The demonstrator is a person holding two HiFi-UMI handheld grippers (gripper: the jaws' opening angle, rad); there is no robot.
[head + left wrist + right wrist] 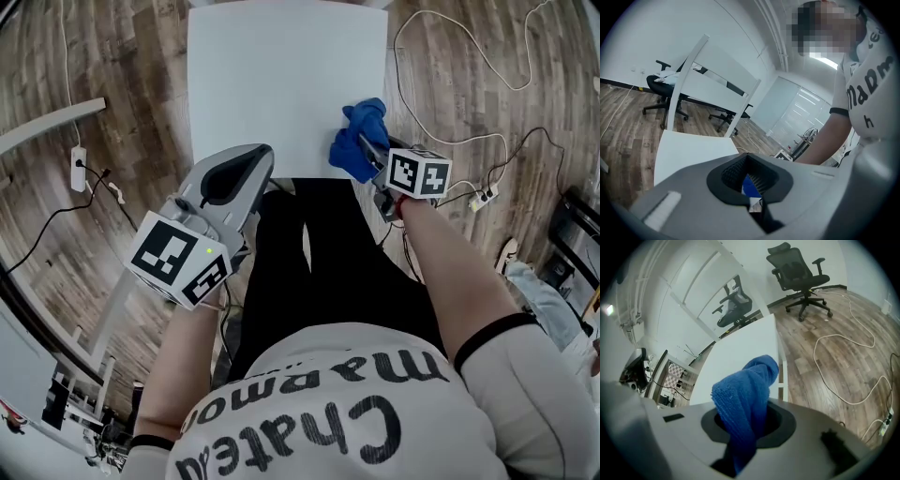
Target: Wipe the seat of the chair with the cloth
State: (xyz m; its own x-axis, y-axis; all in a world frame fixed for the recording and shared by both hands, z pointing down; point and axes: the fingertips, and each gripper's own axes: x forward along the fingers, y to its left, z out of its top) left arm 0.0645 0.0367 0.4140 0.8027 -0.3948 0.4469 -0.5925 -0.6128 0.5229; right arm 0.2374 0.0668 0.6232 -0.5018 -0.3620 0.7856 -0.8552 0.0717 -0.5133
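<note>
Cloth (pixel 361 139) bunched at the white seat's (pixel 281 84) right edge, centre-right in the head view.
Right gripper (pixel 373 153) clamps it there; left gripper (pixel 248 164) hangs at the seat's lower-left corner. Left gripper view alone shows the chair back (pixel 717 77); its jaws are together, empty. Right gripper view shows open seat ahead, upper centre.

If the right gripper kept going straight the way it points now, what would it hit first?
The right gripper, shut on the blue cloth, aims at the white chair seat, so the cloth would likely press onto that first. How far off it is stays unclear.
</note>
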